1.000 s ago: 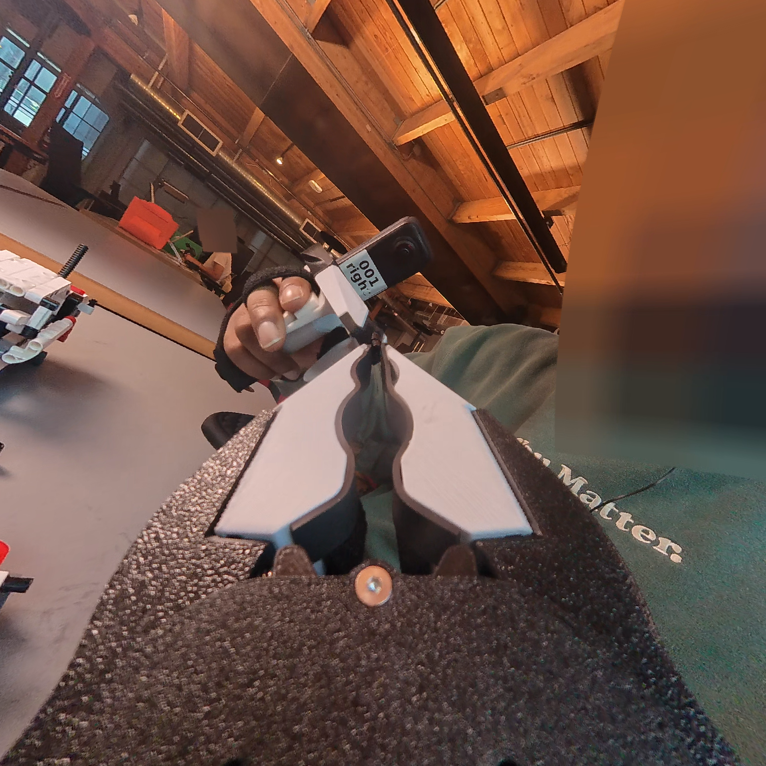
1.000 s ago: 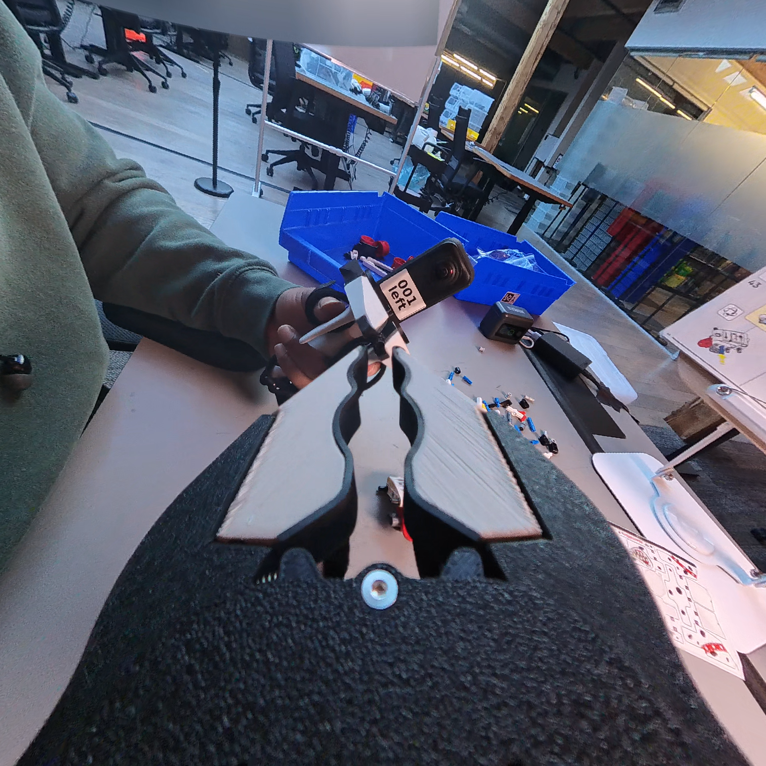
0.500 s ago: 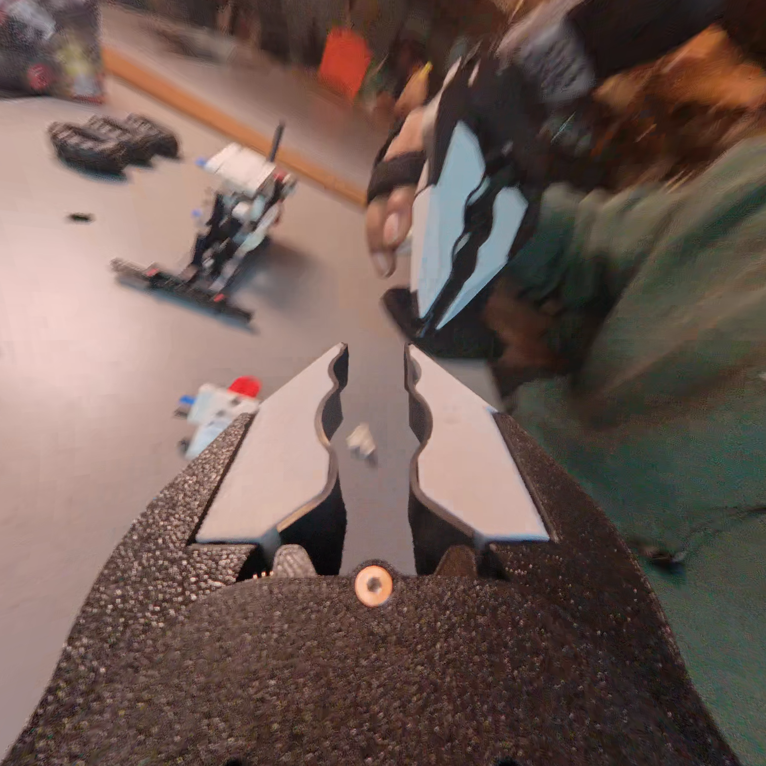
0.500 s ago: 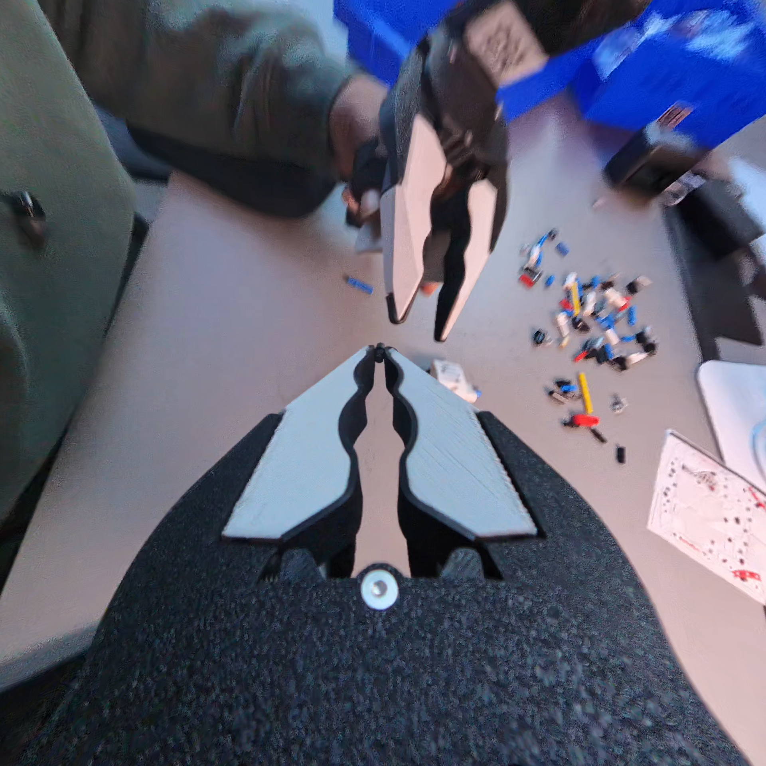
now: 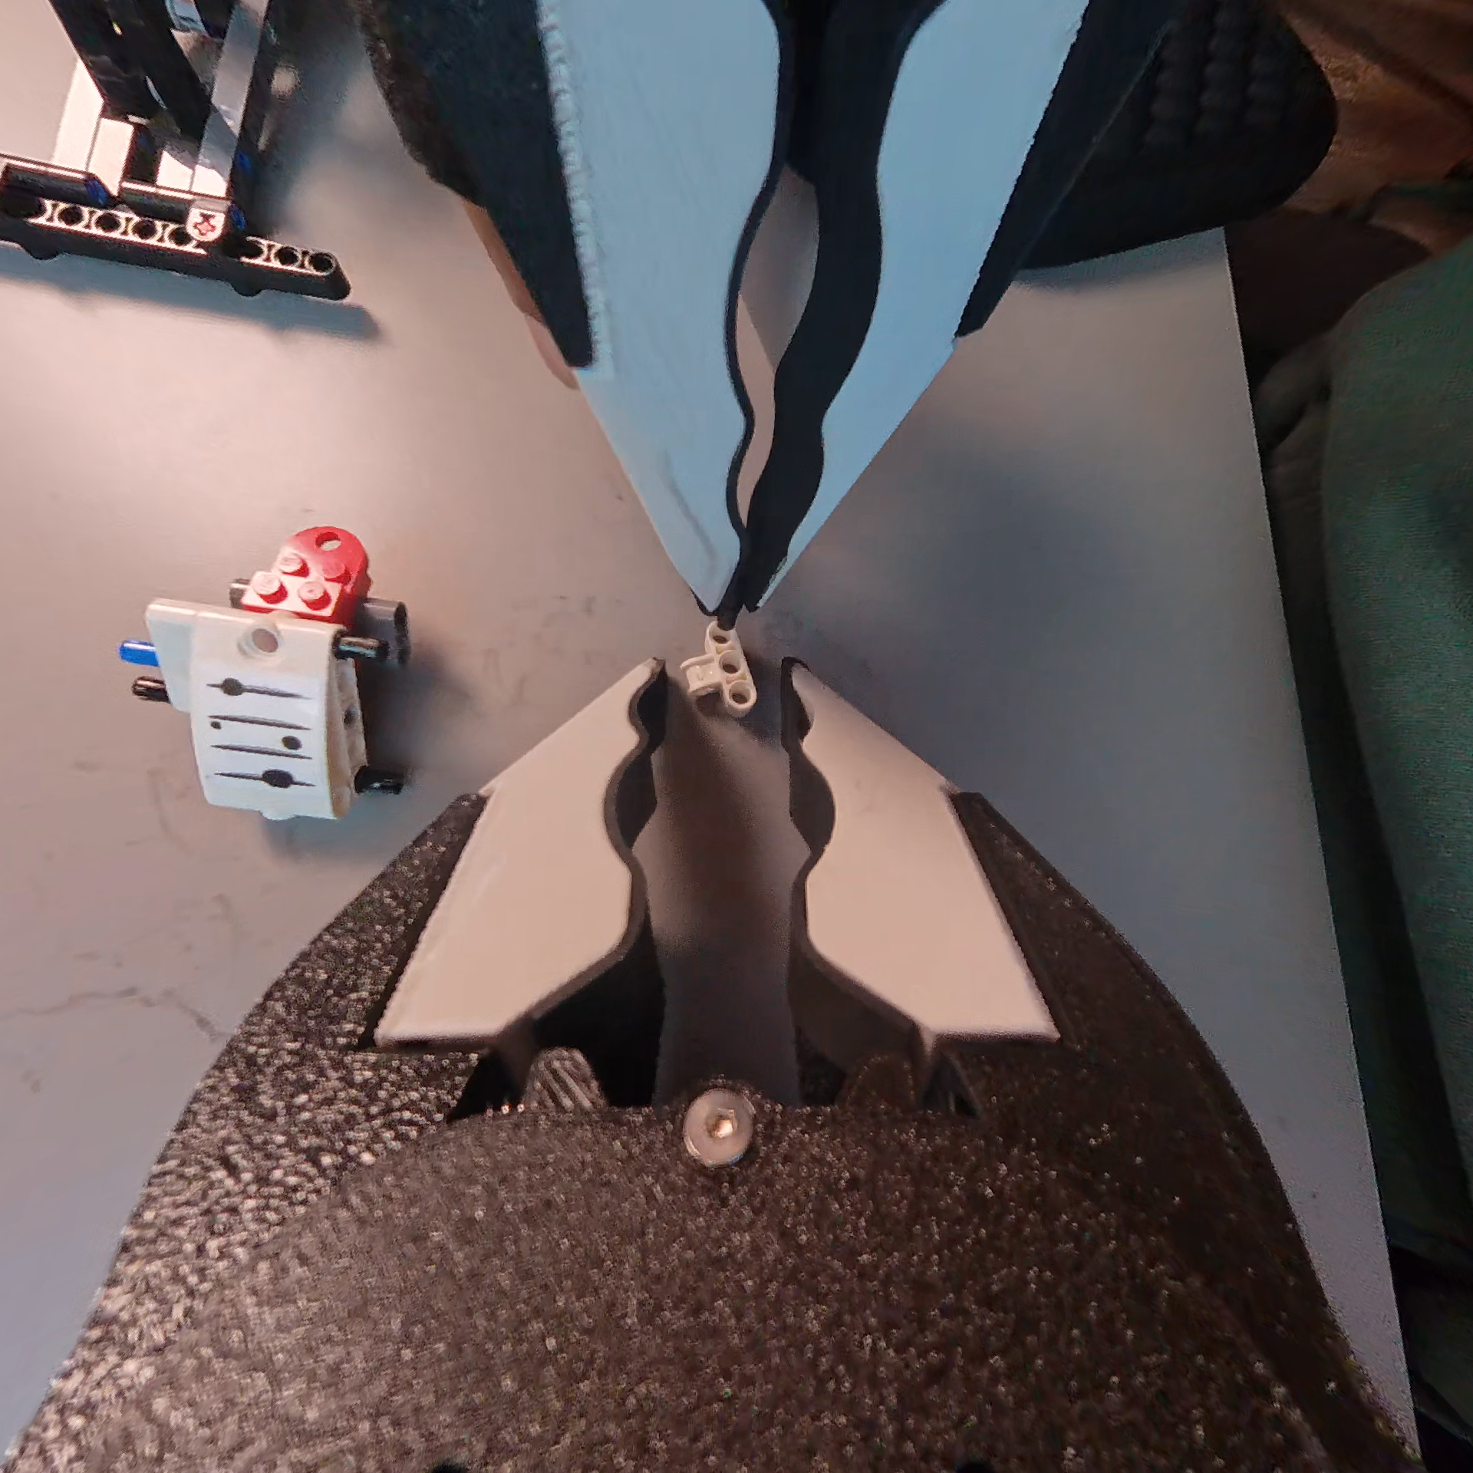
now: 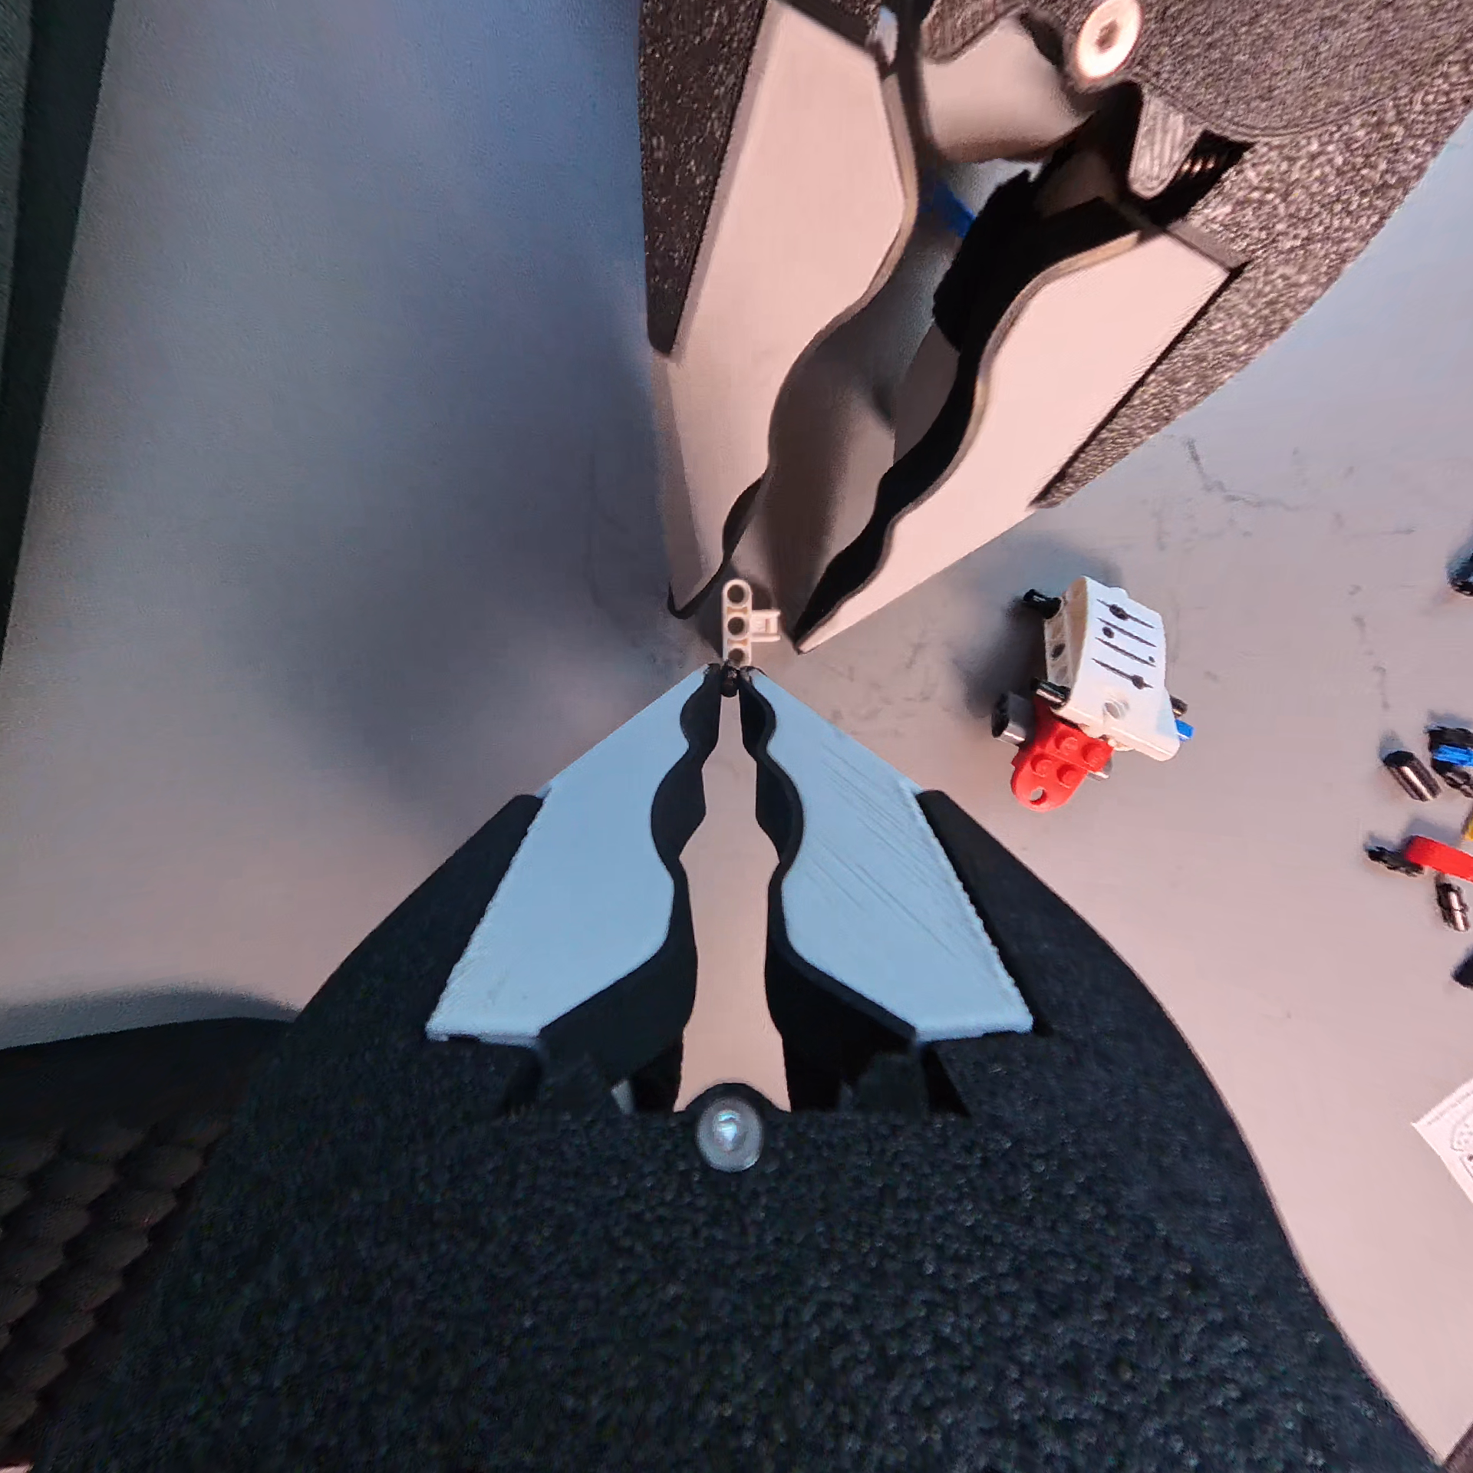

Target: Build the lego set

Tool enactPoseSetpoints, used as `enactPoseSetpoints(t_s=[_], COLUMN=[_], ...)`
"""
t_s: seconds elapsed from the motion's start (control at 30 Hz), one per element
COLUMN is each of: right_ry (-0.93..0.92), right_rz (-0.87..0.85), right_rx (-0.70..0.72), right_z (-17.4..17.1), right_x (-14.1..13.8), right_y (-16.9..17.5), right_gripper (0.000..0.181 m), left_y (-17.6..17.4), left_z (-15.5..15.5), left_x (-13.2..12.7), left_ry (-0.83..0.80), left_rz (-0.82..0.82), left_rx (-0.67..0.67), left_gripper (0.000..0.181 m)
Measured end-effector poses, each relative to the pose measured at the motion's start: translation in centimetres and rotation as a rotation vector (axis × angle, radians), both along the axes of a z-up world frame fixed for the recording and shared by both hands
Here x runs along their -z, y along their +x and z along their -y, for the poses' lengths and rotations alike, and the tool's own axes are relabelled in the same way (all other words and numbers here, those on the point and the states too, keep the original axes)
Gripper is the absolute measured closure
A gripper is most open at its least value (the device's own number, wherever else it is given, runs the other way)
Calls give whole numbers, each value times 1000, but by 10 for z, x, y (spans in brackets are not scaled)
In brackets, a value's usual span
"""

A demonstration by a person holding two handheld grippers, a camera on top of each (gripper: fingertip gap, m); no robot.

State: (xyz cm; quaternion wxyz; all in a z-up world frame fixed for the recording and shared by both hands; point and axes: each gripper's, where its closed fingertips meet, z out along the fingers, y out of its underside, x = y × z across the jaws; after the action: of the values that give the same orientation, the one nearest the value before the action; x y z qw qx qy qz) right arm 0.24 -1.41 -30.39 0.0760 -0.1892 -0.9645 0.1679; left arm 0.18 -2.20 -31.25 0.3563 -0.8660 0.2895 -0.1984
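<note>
A smooth grey tabletop (image 5: 996, 717) fills both views, its edge running down the right of the left wrist view beside a green sleeve (image 5: 1387, 717).

In the left wrist view, the left gripper (image 5: 721, 665) points down at the tabletop with its jaws set a moderate gap apart, holding nothing. A small white pierced Lego connector with three round holes (image 5: 721, 673) lies flat between the two tips, touching neither that can be seen. Opposite, the right gripper (image 5: 732, 610) comes down from the top, jaws drawn together at the tips, which meet the near end of the connector; whether they pinch it or only touch cannot be told here. Toward the left edge lies a small white, red and black Lego sub-assembly with a lined curved panel (image 5: 275, 685). In the far left corner stands a larger black and white Lego frame on a black holed beam (image 5: 159, 183).

In the right wrist view, the right gripper (image 6: 729, 676) has its tips closed together right at the end of the connector (image 6: 741, 618), with a tiny dark bit between them. The left gripper (image 6: 737, 610) reaches in from the top, jaws parted around the connector. The sub-assembly (image 6: 1092, 693) lies to the right, well apart, and loose small black, blue and red Lego pieces (image 6: 1427, 797) scatter by the right edge, with a printed paper sheet (image 6: 1447, 1132) nearer.
</note>
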Motion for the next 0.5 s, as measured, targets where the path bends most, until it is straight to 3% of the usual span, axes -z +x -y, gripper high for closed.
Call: enactPoseSetpoints(t_s=[0.1, 0.5], right_ry=[17, 14], right_rz=[11, 6], right_rx=[-15, -27], right_z=[1, 3], right_x=[1, -2], right_y=[0, -5], right_gripper=[177, 177], left_y=[1, -1], left_z=[-1, 0], left_x=[2, 3], left_ry=[-1, -3], left_rz=[-16, -17], left_rx=[3, 7], left_gripper=[162, 163])
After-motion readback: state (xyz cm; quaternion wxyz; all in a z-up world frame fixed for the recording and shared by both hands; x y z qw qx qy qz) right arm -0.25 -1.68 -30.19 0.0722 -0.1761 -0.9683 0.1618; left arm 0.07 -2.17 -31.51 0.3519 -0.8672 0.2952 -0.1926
